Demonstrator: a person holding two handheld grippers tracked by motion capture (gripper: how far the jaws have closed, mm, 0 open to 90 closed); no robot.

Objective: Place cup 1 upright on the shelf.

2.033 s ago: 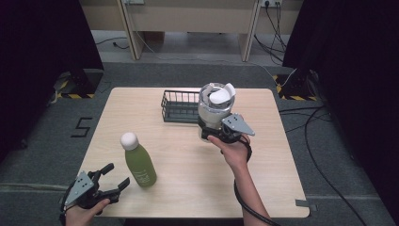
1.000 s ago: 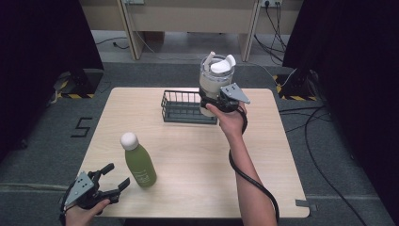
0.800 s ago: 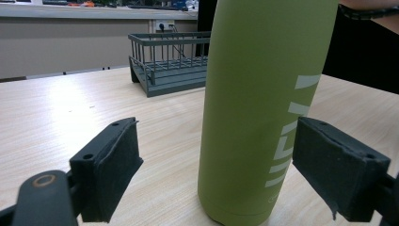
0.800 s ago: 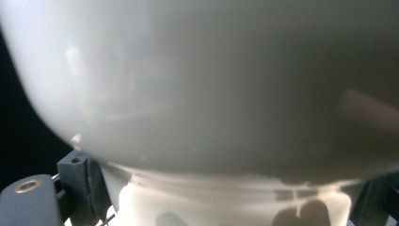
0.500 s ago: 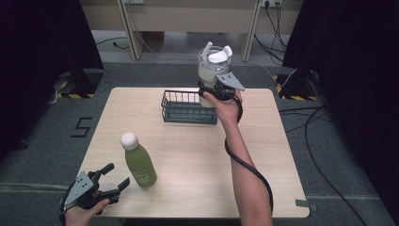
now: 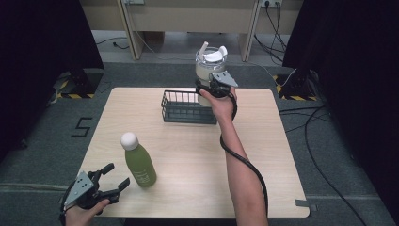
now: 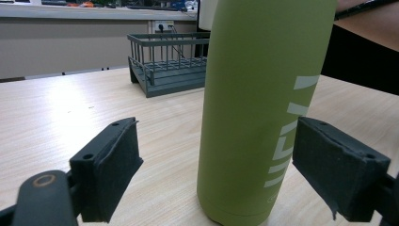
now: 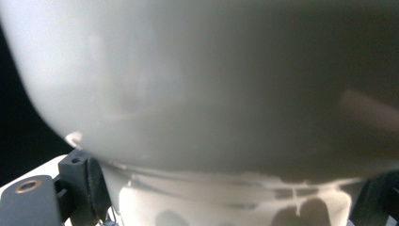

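Right gripper [image 6: 205, 88]: jaws closed on the base of a white cup [image 6: 210, 66], held in the air above the far right end of the basket [image 6: 188, 107]
Left gripper [image 6: 110, 185]: jaws wide apart, holding nothing, the green bottle [image 6: 138, 161] standing between them untouched
Done: cup lifted and carried over to the basket
Left: lower the cup into the basket and let go; the bottle likely follows
Table [image 6: 188, 155]: bottle upright near the front left

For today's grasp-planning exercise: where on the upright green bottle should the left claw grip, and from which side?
Grip the green bottle on its straight cylindrical body, below the white cap. Come level from the person's side, where the open left claw already straddles it; the upright, even wall gives both pads flat contact.
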